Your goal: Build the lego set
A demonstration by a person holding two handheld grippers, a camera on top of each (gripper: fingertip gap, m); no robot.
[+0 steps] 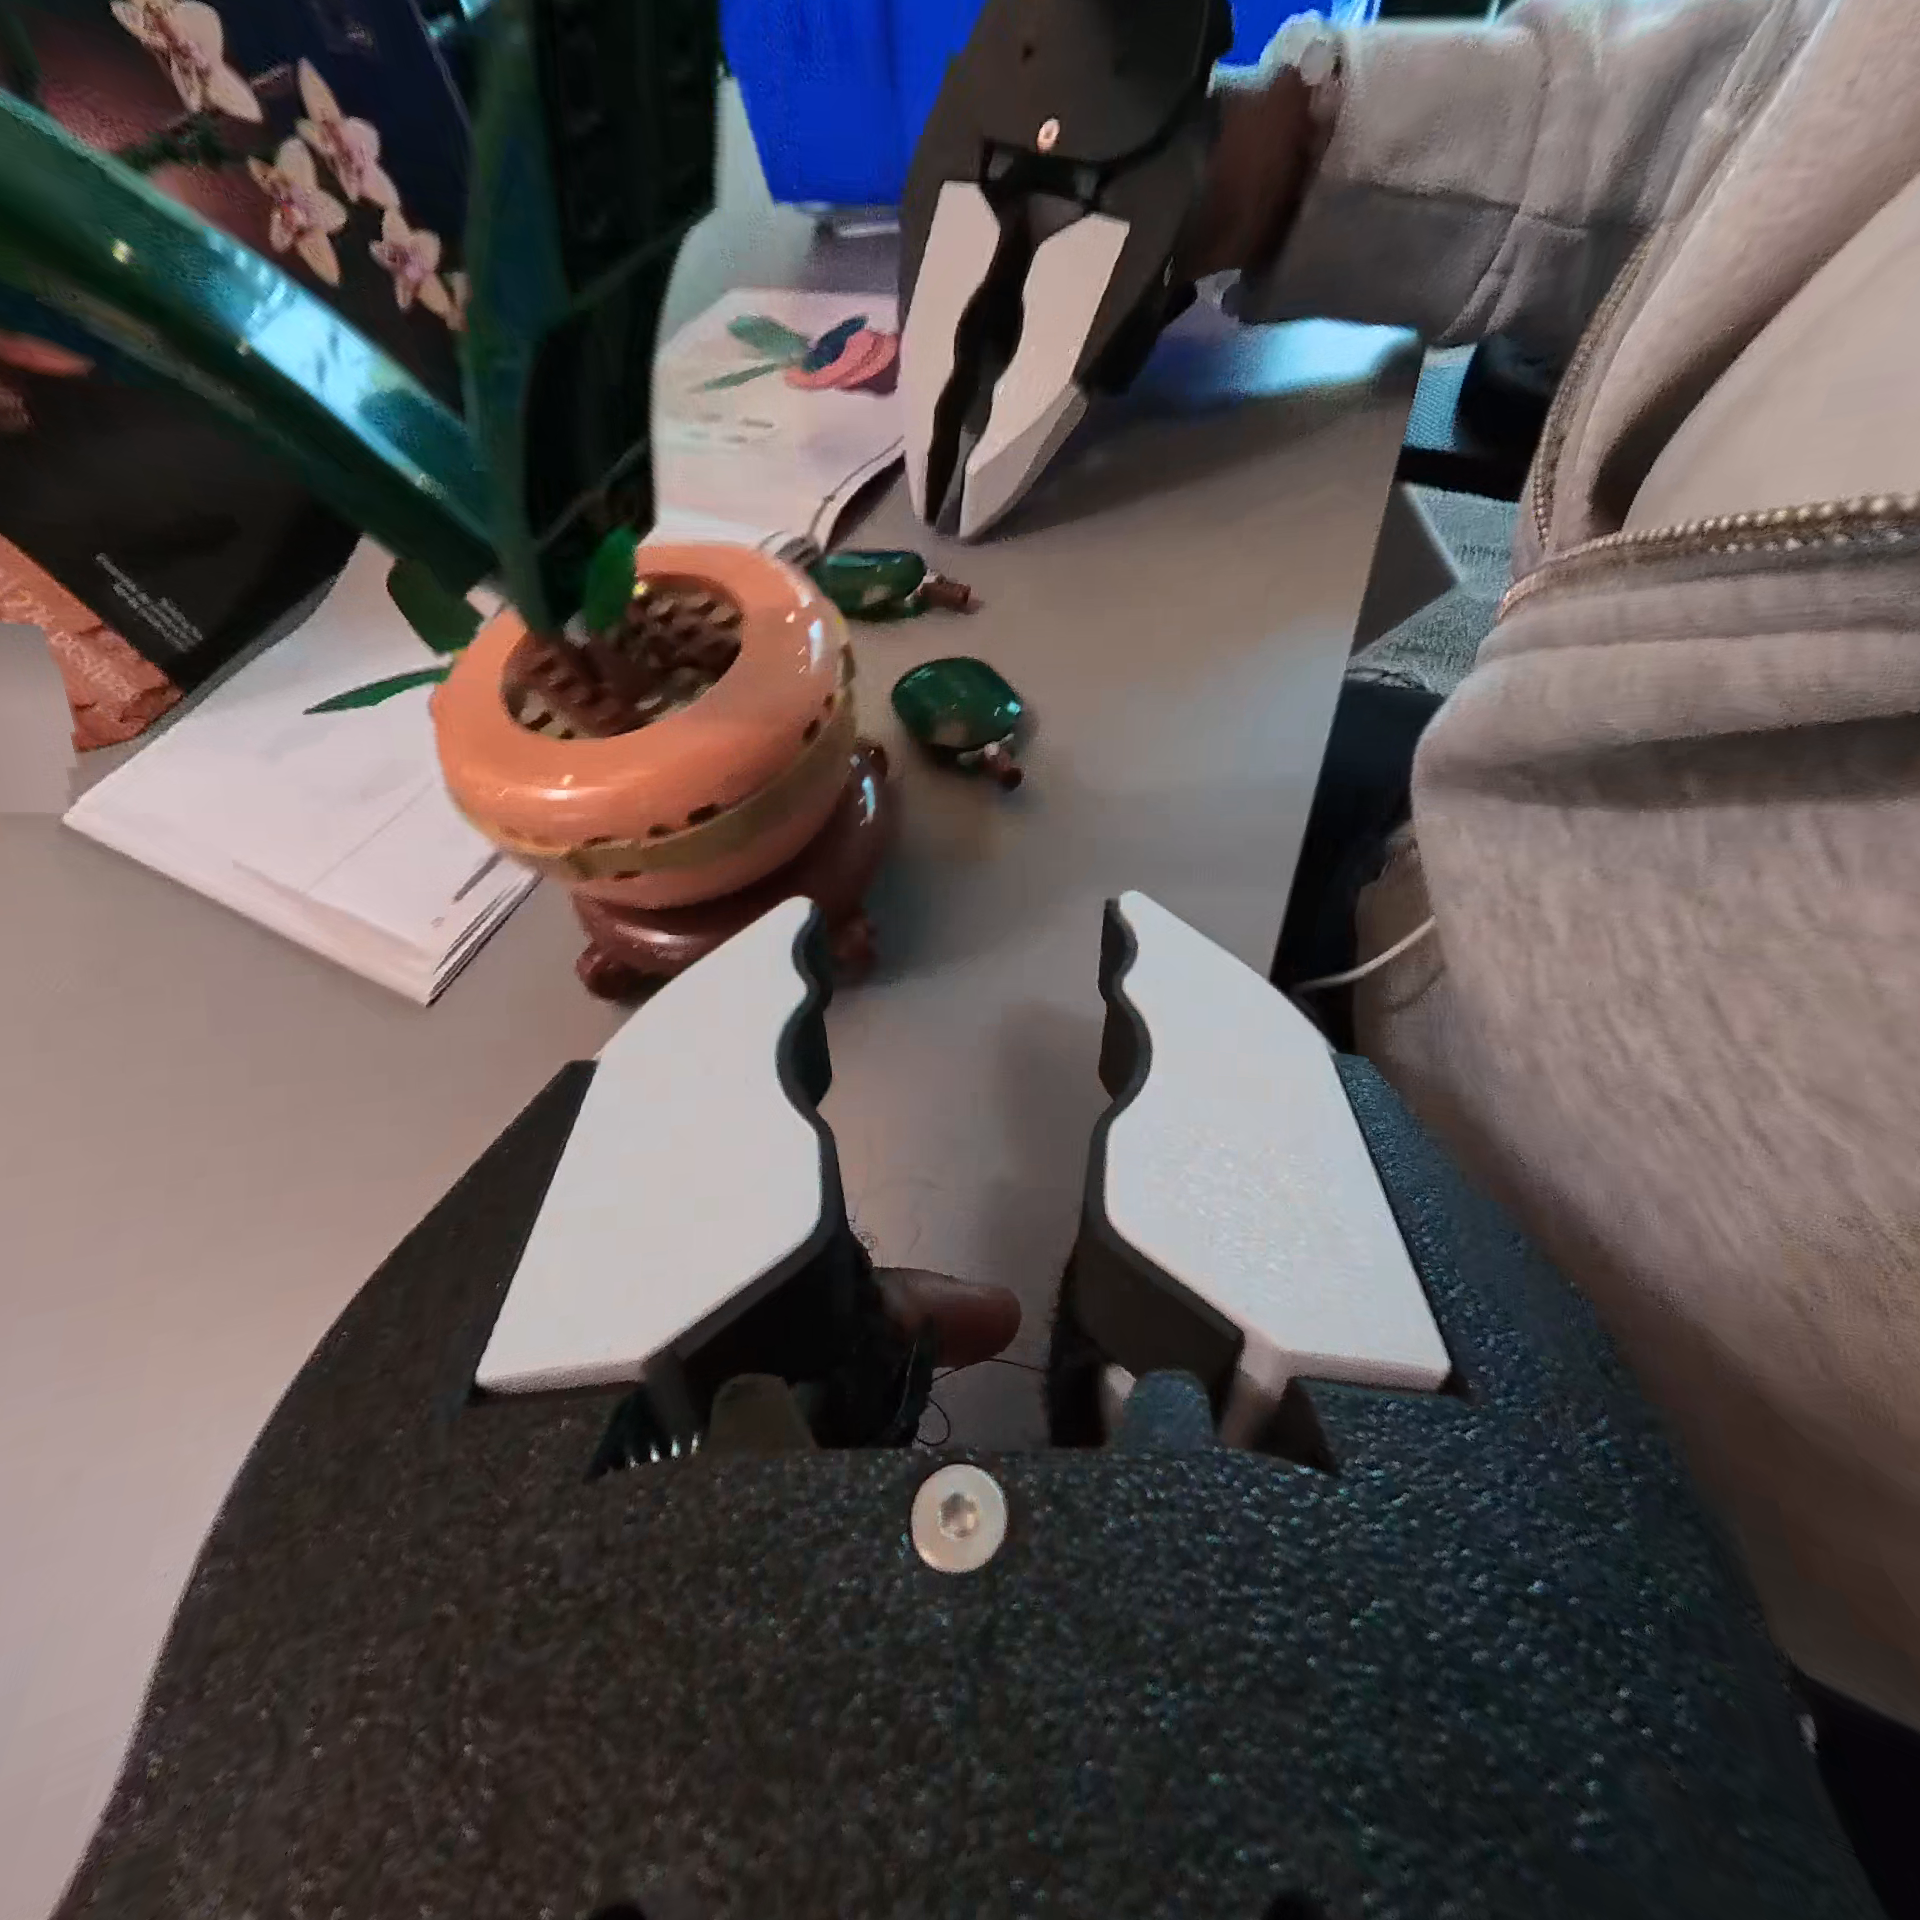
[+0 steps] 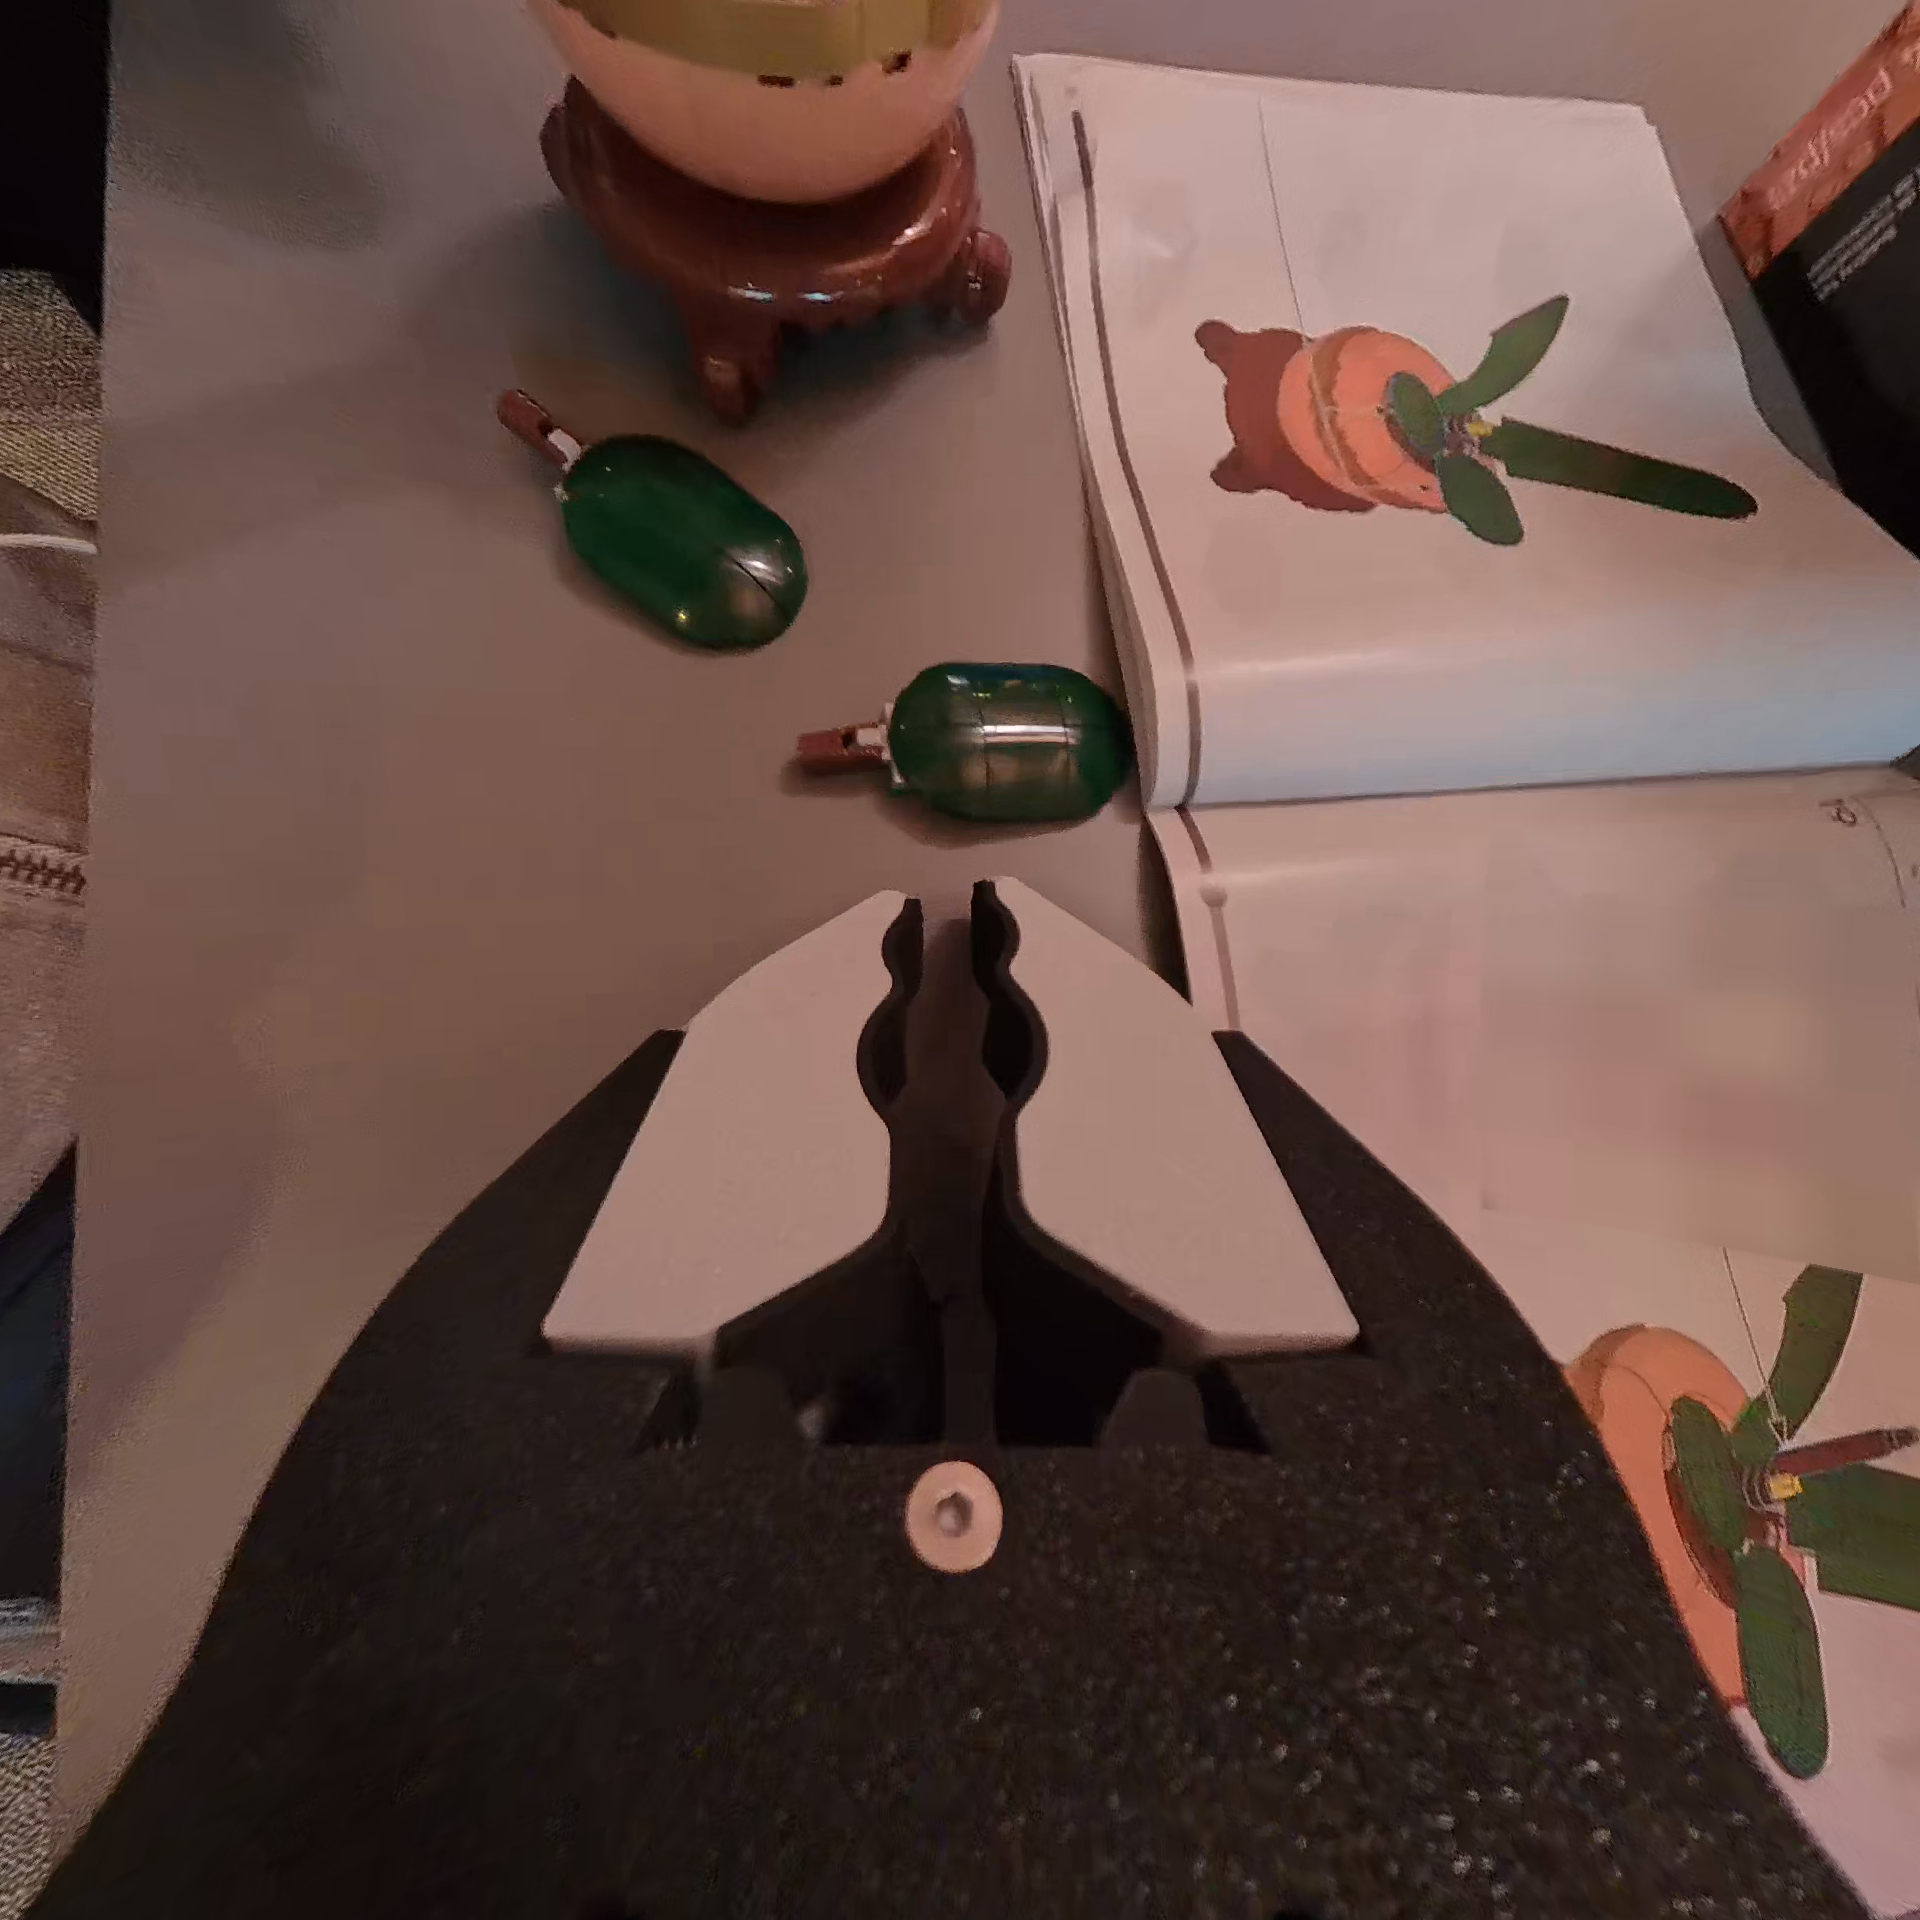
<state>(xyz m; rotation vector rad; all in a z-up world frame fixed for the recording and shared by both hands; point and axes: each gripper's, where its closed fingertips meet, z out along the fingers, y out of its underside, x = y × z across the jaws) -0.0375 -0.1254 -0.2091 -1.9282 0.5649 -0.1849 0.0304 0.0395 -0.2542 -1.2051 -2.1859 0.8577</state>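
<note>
A peach-coloured lego pot (image 1: 644, 769) on a brown stand (image 1: 665, 945) holds long dark green leaves (image 1: 260, 343); it shows at the top of the right wrist view (image 2: 769, 94). Two loose green leaf pieces with brown stubs lie on the grey table, one nearer the pot (image 2: 686, 540) (image 1: 956, 707) and one by the booklet (image 2: 1008, 743) (image 1: 868, 582). My left gripper (image 1: 964, 914) is open and empty, just right of the pot's stand. My right gripper (image 2: 945, 899) (image 1: 951, 520) is shut and empty, its tips just short of the leaf piece by the booklet.
An open instruction booklet (image 2: 1403, 520) (image 1: 312, 831) lies beside the pot. The set's dark box (image 1: 208, 312) (image 2: 1839, 260) stands behind it. A person's grey jacket (image 1: 1662, 831) is along the table's edge (image 1: 1340, 675). A blue container (image 1: 831, 94) is at the back. Some 20 cm of space lies between my two pairs of fingers.
</note>
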